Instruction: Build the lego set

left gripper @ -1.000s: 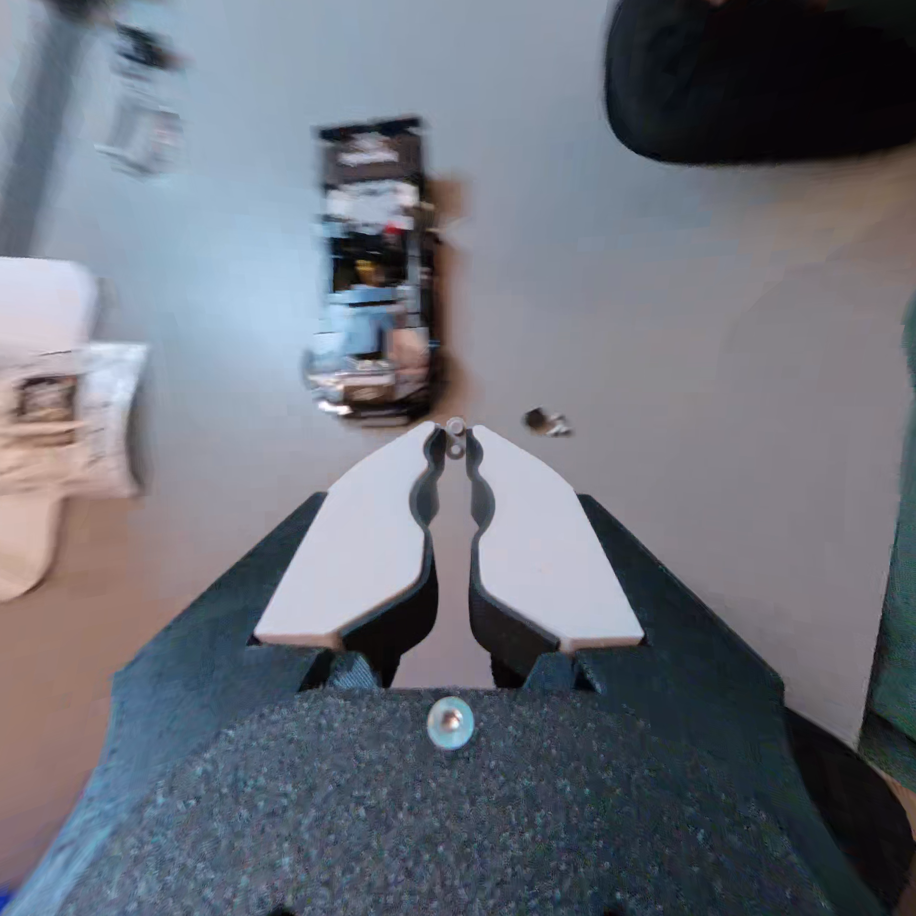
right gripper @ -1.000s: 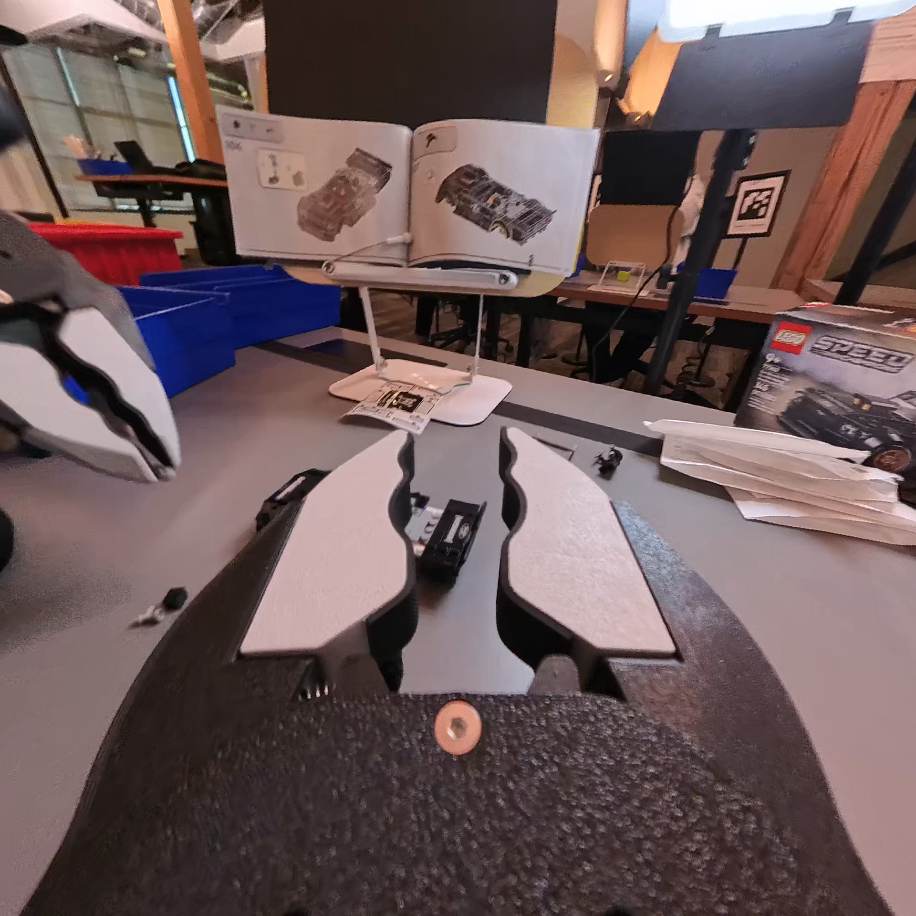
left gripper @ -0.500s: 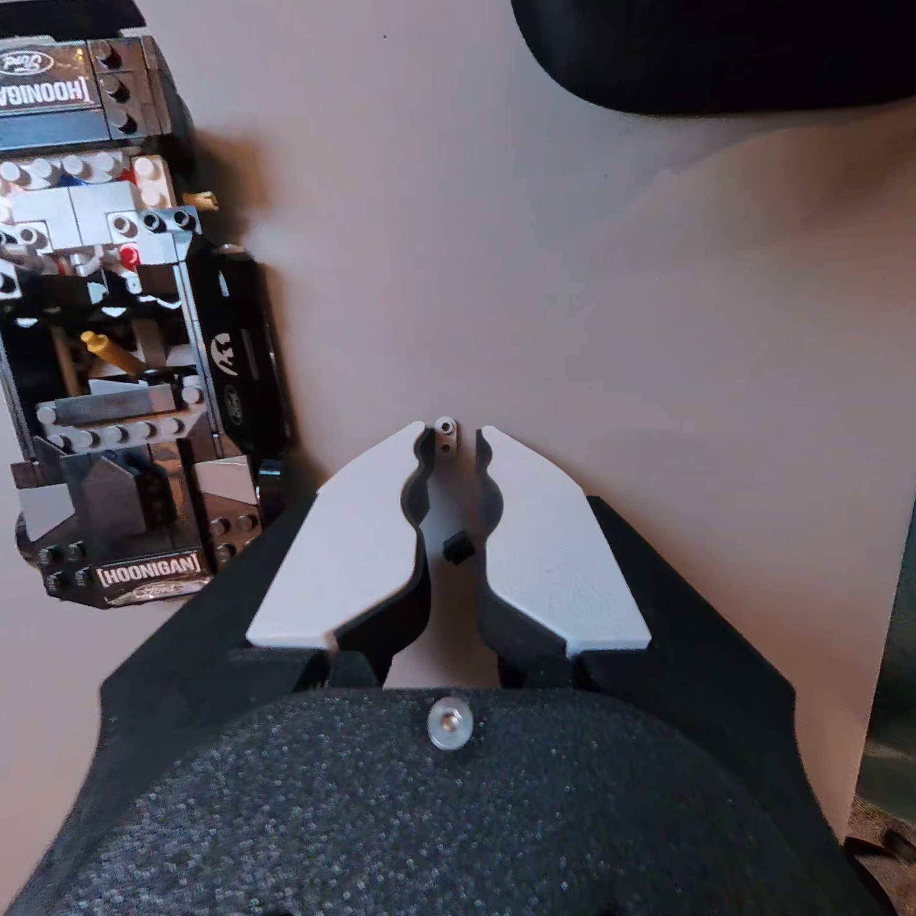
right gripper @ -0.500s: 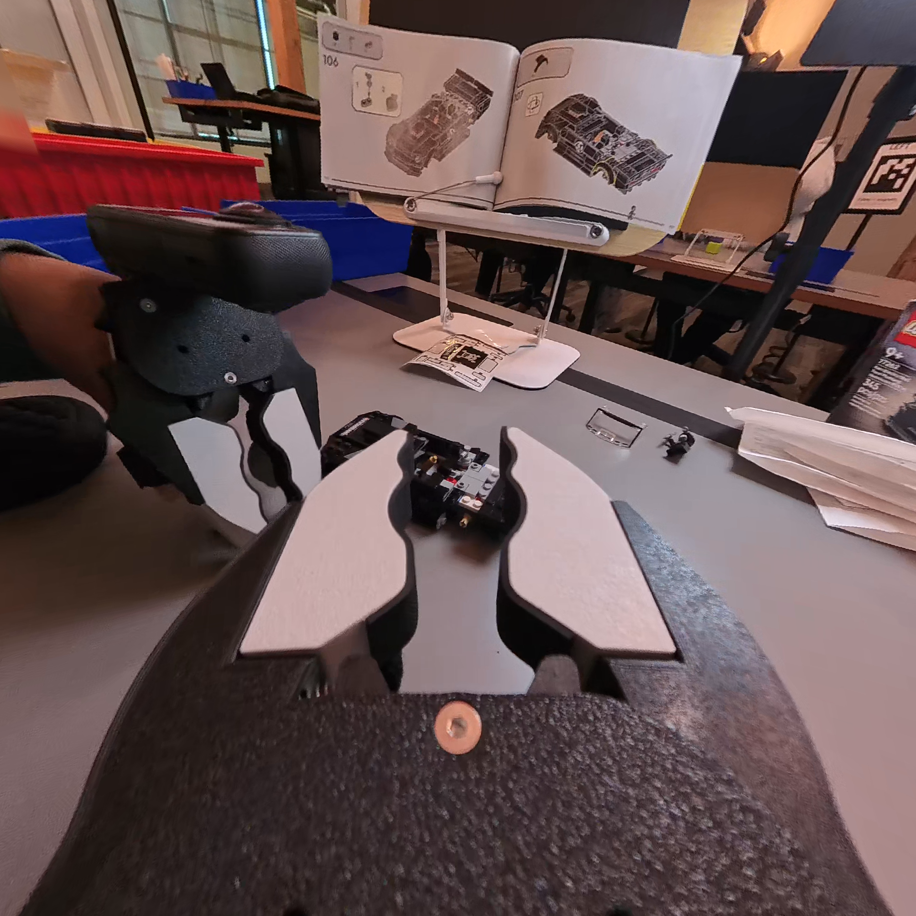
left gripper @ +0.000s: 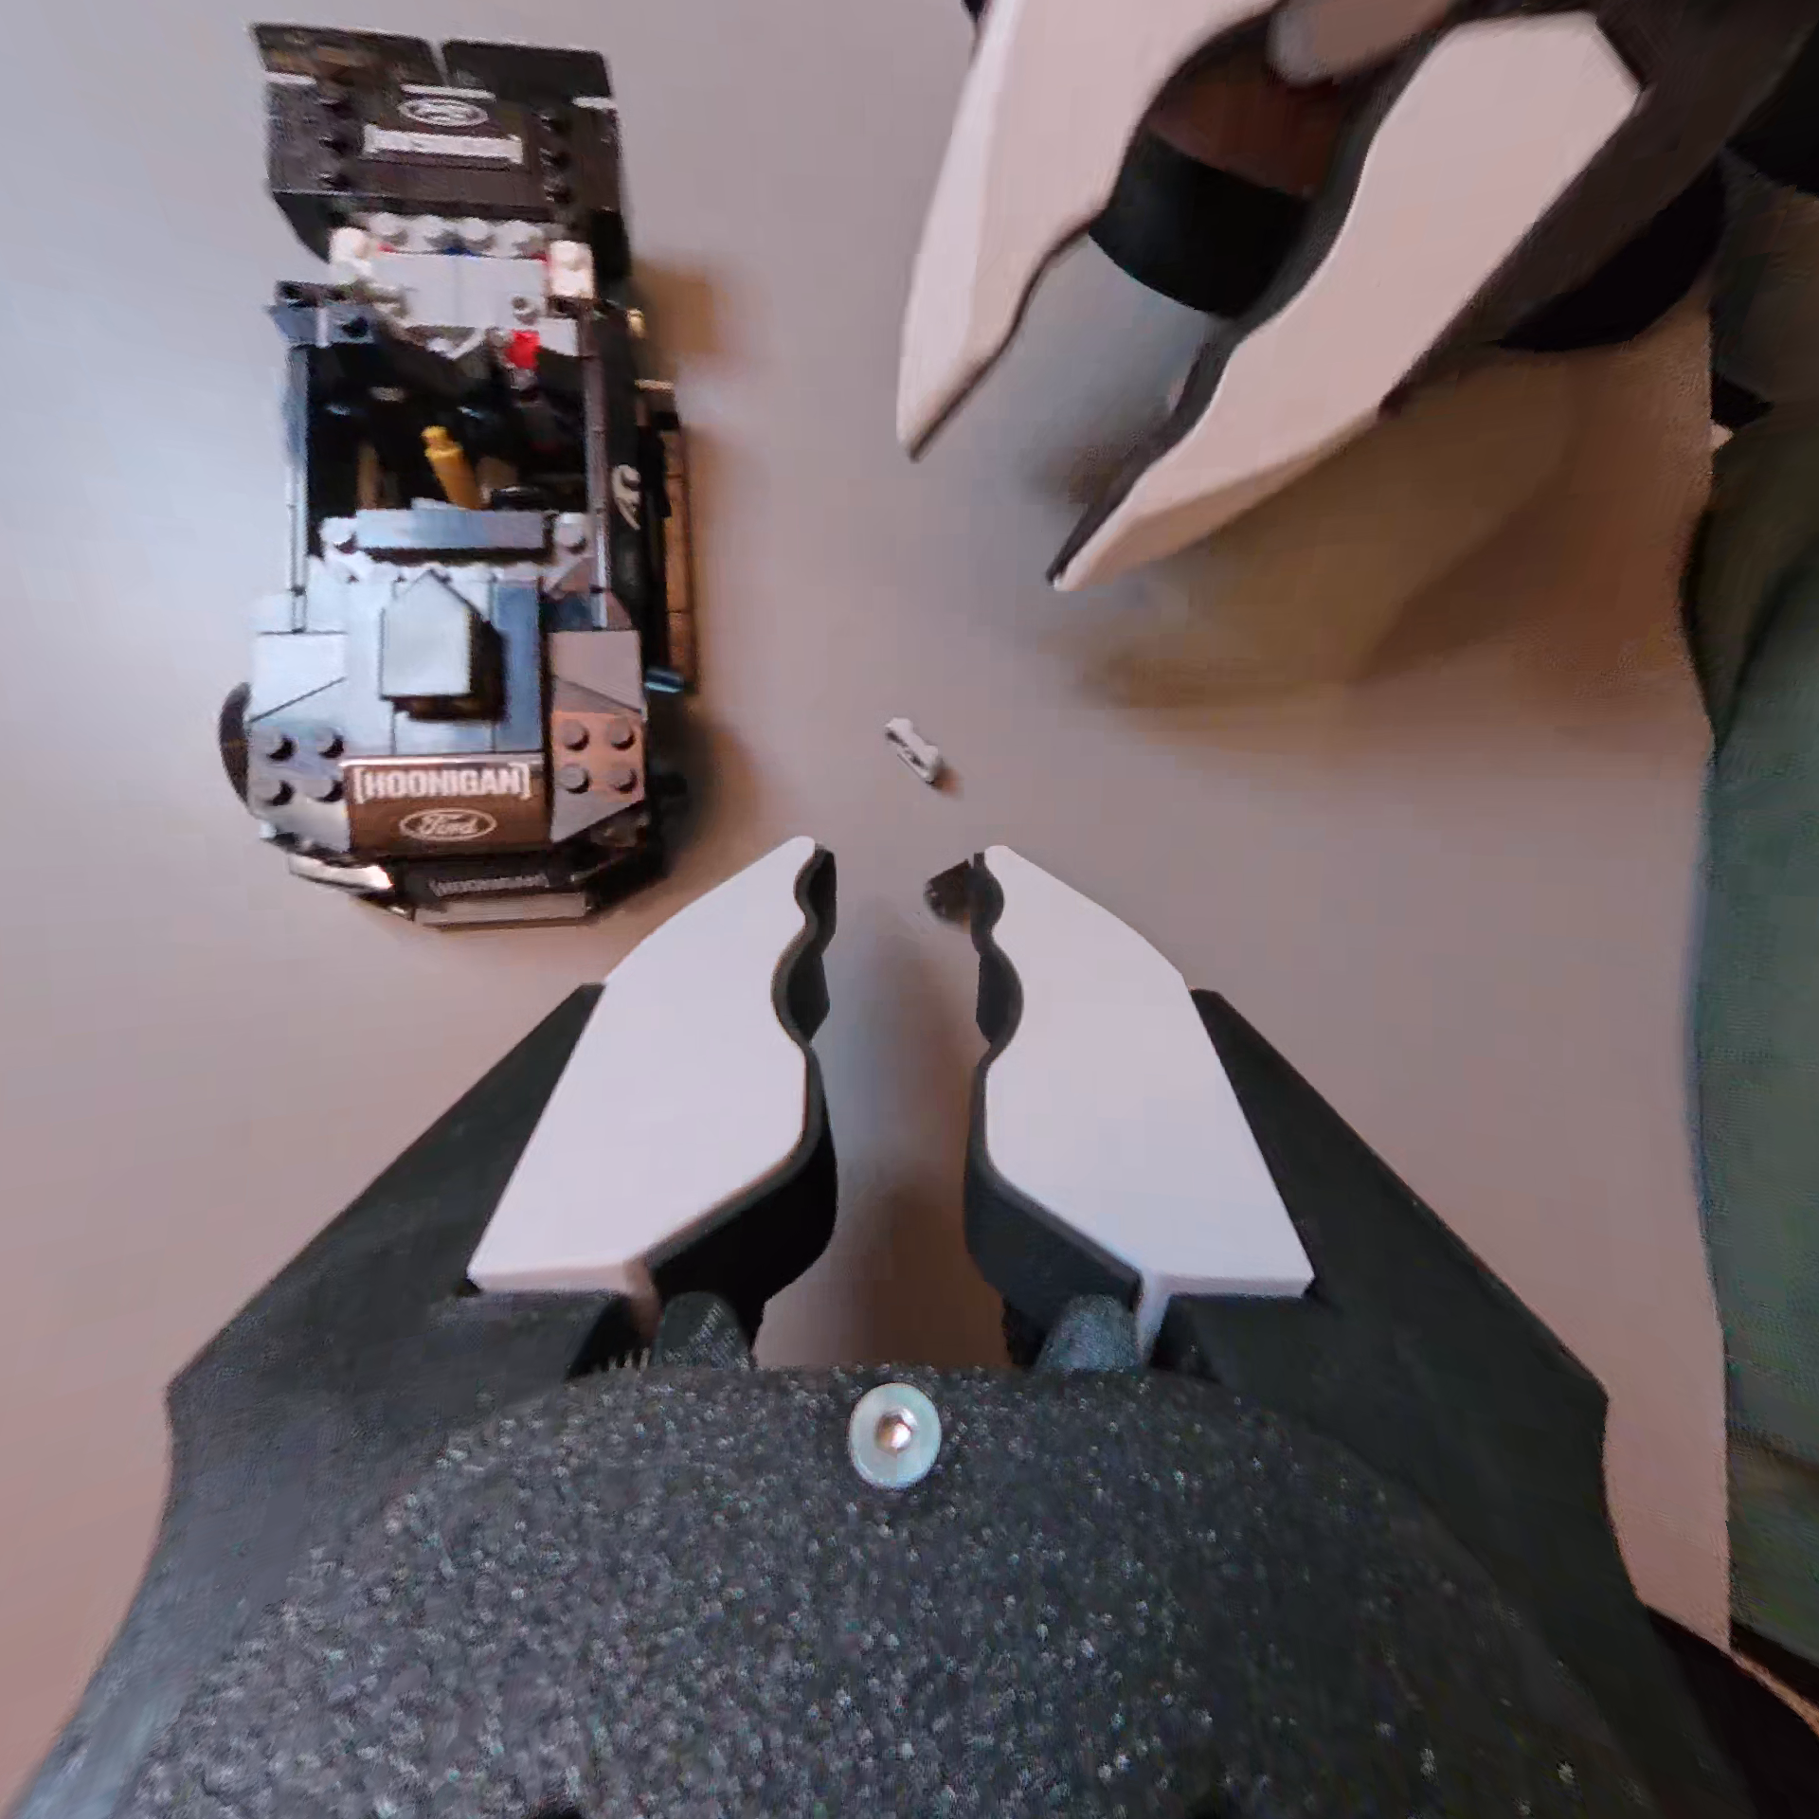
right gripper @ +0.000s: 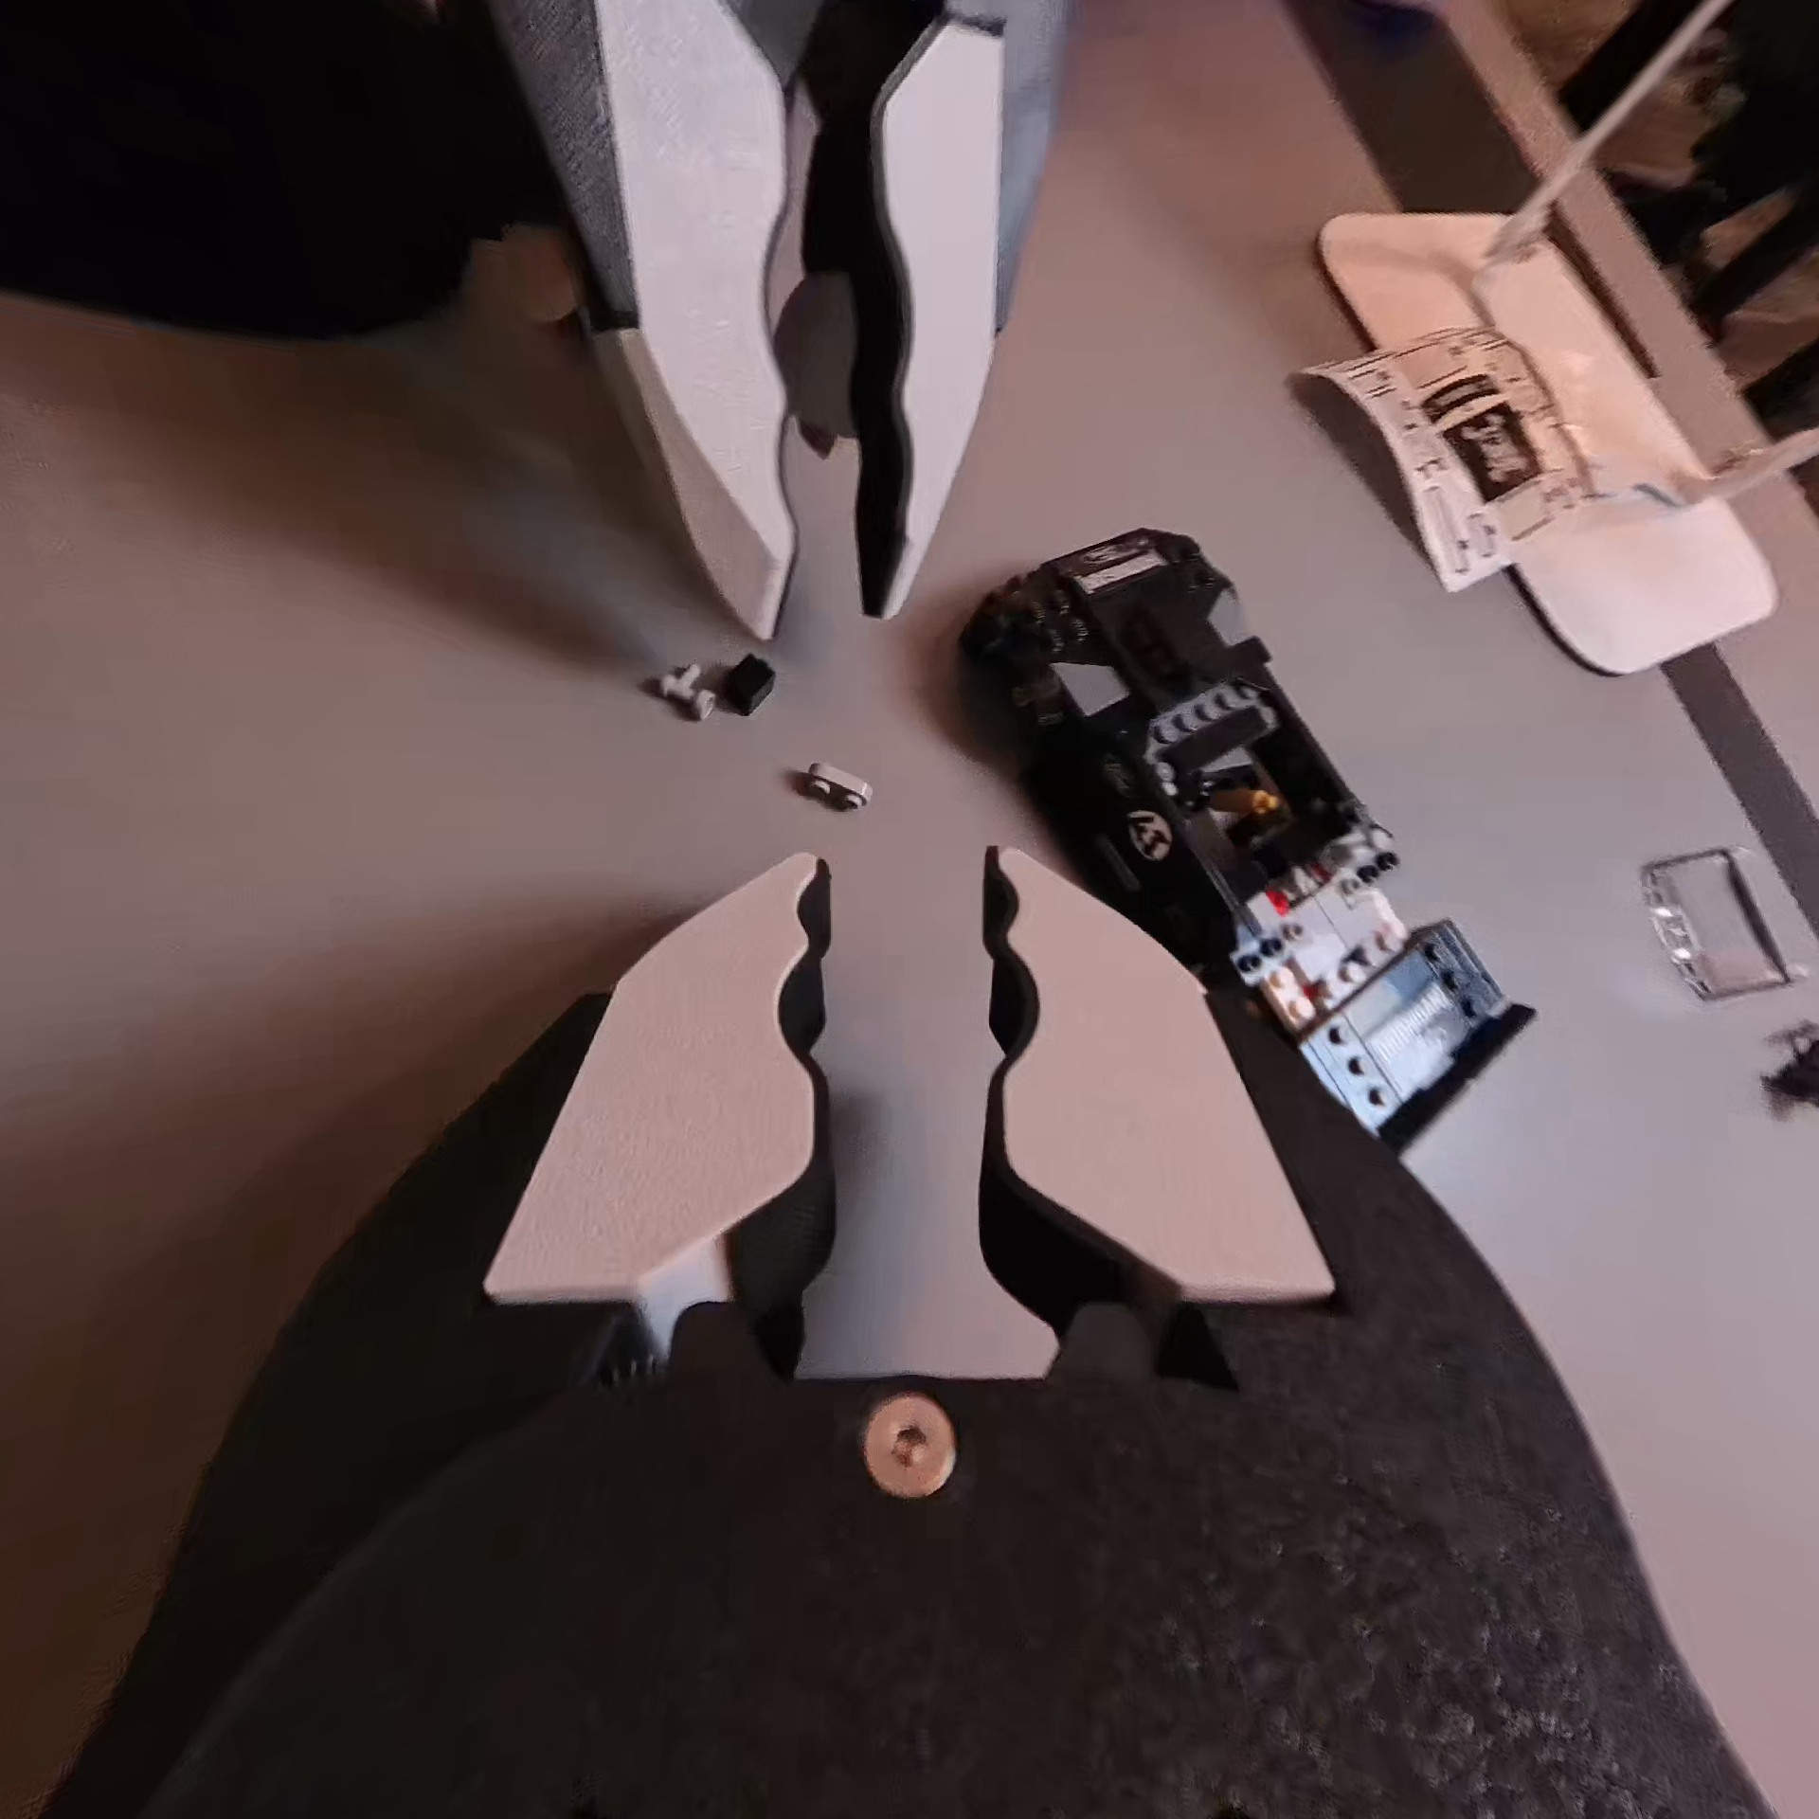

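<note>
Here the lego car [left gripper: 448, 492], black and grey with its roof off, is lying flat on the grey table [left gripper: 148, 1034], ahead and to the left of the left gripper [left gripper: 906, 871] in that gripper's own view, and just to the right of the right gripper [right gripper: 906, 866] in the other view, where its light rear end is almost touching the outer edge of the right-hand finger [right gripper: 1132, 1083]. A small grey piece [left gripper: 913, 750] is lying loose on the table between the two sets of tips, a little ahead of each. A small black piece [right gripper: 748, 683] is sitting just beside the left gripper's tips, with a small white piece [right gripper: 682, 689] next to it; in the left wrist view the black piece is peeking out against the inner edge of that gripper's right finger. Both grippers are standing open with a clear gap between the fingers, and neither is holding anything. Farther right of the right gripper a clear piece [right gripper: 1718, 925] is lying flat, and beyond the car a printed sheet [right gripper: 1457, 443] is resting on the white stand base [right gripper: 1673, 591].
</note>
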`<state>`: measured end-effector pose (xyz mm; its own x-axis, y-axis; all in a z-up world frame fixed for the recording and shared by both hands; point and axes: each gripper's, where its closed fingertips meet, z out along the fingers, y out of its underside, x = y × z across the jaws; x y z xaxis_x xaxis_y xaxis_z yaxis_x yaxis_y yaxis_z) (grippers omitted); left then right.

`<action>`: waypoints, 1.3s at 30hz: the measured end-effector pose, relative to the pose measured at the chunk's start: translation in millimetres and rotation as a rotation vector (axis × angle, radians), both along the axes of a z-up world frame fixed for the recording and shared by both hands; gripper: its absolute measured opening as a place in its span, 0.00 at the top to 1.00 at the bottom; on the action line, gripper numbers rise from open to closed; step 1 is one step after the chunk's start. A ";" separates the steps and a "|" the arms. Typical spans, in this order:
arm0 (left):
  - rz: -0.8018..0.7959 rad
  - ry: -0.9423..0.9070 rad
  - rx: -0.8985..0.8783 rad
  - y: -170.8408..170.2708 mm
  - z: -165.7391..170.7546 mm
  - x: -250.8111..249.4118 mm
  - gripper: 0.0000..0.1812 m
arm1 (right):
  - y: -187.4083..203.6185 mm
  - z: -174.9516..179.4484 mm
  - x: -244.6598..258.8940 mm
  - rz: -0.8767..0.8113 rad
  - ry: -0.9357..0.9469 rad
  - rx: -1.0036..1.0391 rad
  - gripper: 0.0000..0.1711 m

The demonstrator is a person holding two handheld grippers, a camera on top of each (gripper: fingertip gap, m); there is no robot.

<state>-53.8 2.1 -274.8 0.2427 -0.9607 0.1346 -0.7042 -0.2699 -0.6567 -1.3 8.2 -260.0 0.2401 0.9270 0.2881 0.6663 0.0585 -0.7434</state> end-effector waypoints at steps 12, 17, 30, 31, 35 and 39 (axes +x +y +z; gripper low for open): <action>0.084 -0.069 0.006 7.2 -10.5 28.6 0.92 | 15.3 -17.2 -14.1 0.111 -0.034 -0.096 0.88; 0.111 -0.064 -0.034 14.5 -14.6 27.7 0.95 | 15.1 -17.7 -12.5 0.104 0.005 -0.108 0.88; 0.136 -0.075 -0.058 18.8 -14.9 17.9 0.96 | 12.6 -12.6 -12.6 0.121 0.043 -0.108 0.88; 0.121 -0.079 -0.055 16.6 -14.3 19.8 0.94 | 12.5 -13.0 -12.6 0.121 0.041 -0.108 0.88; 0.079 -0.042 -0.039 9.9 -19.0 25.9 0.90 | 12.7 -14.0 -12.9 0.120 0.032 -0.104 0.88; 0.066 0.013 0.017 11.5 -22.1 24.7 0.94 | 13.4 -13.2 -12.5 0.113 0.038 -0.098 0.88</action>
